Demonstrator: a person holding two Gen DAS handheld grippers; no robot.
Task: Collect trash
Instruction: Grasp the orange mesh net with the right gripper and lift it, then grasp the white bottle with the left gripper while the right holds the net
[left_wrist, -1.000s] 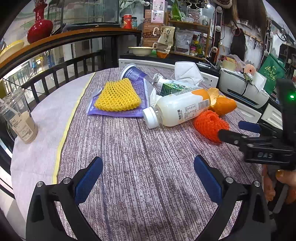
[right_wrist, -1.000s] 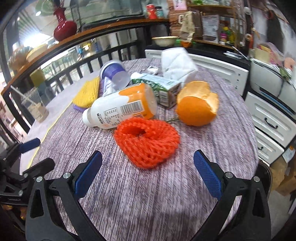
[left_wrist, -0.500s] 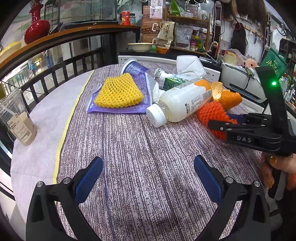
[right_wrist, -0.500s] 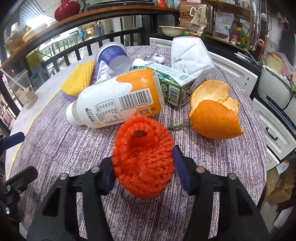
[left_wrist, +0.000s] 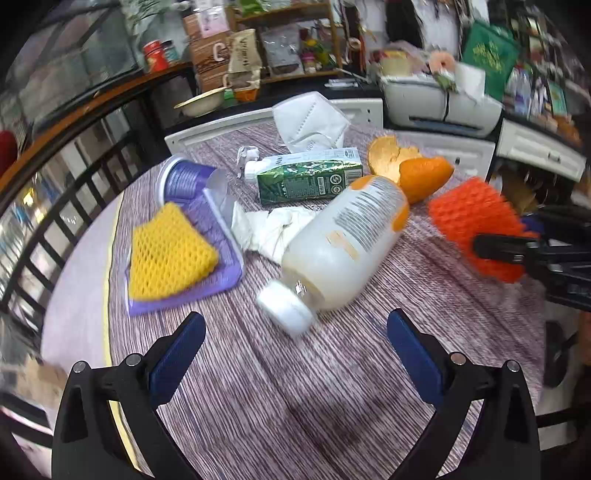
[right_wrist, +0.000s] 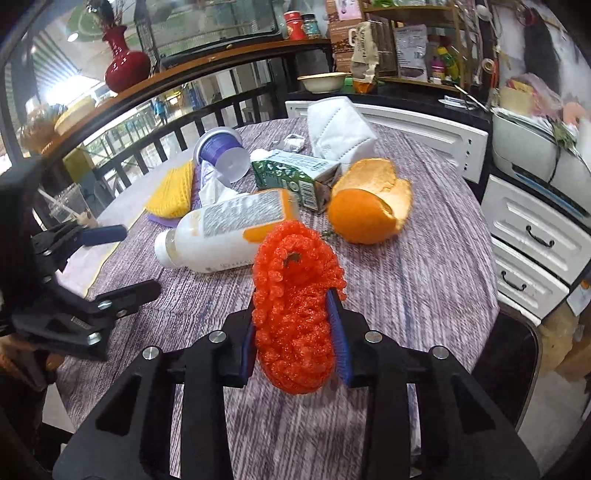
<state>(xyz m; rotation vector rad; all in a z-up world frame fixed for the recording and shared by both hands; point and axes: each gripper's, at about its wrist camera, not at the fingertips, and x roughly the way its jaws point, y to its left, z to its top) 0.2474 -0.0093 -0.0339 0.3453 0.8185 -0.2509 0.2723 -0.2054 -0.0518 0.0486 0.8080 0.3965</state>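
Right gripper (right_wrist: 295, 336) closing, pads squeezing the orange foam net (right_wrist: 295, 314). Left gripper (left_wrist: 295, 354) wide open, empty, above the tabletop (left_wrist: 332, 406).

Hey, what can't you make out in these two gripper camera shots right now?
- Bottle label print: left view, blurred and too small.
- Tissue: right view, mostly hidden behind the bottle.
- Orange net underside: right view, jaws closing on it cover its sides.
- Trash bin: in neither view.
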